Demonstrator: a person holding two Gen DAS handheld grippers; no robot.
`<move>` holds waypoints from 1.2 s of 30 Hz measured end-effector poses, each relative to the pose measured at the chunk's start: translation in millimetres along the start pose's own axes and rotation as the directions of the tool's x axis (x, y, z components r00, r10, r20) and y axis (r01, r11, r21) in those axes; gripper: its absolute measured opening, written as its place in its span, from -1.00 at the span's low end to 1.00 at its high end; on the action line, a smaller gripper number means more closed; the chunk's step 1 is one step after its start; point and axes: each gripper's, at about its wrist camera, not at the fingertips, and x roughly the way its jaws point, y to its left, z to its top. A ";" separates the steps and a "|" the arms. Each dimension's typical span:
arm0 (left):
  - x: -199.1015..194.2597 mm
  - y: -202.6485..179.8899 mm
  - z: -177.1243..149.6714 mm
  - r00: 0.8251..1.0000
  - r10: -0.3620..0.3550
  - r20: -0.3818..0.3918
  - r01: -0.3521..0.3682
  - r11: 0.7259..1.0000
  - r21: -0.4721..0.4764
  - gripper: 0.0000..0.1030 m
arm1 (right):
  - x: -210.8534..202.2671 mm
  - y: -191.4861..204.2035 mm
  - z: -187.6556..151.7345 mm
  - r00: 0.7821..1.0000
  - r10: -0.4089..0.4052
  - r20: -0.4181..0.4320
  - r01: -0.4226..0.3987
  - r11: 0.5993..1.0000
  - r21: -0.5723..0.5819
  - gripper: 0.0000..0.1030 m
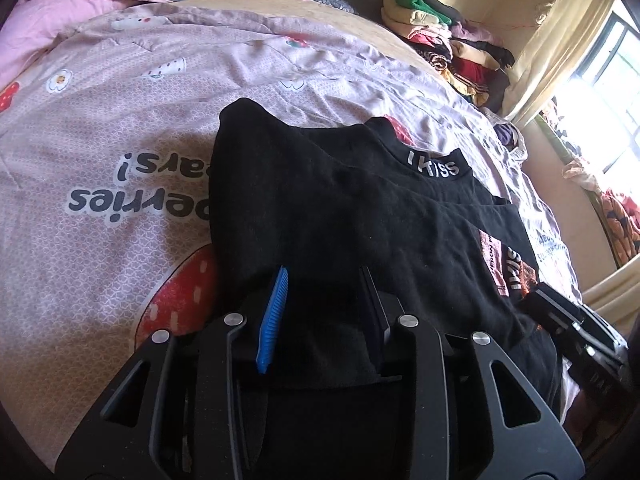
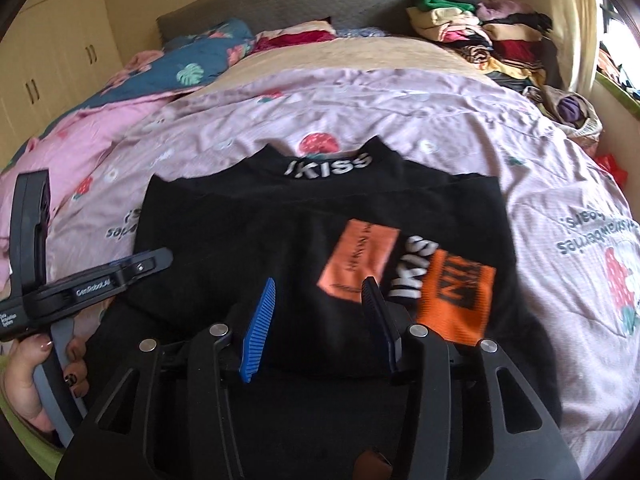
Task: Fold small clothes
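Note:
A black shirt [image 1: 340, 208] [image 2: 248, 232] lies flat on the pink bedsheet [image 1: 120, 140] [image 2: 400, 100], partly folded. Its collar [image 2: 326, 168] with white lettering points toward the headboard. Orange patches [image 2: 452, 292] show on the right half of its front. My left gripper [image 1: 324, 276] stands over the shirt's near left part, with black cloth filling the gap between its parted pads, the blue pad's ridged face bare. My right gripper [image 2: 320, 284] hovers over the near hem by the patches, jaws apart and the cloth edge lying between them unpressed.
A pile of folded clothes [image 1: 448, 40] [image 2: 480, 28] sits at the bed's far right corner. Blue and pink quilts [image 2: 192, 64] lie at the far left, a wardrobe [image 2: 52, 48] beyond. A hand [image 2: 24, 384] grips the left tool's handle. A bright window [image 1: 608, 80] is on the right.

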 end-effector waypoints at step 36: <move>-2.4 -11.7 -1.4 1.000 -0.014 -0.013 0.014 0.999 0.039 -0.02 | -4.4 -17.7 -33.0 1.000 -0.015 -0.001 0.015 0.992 0.123 0.91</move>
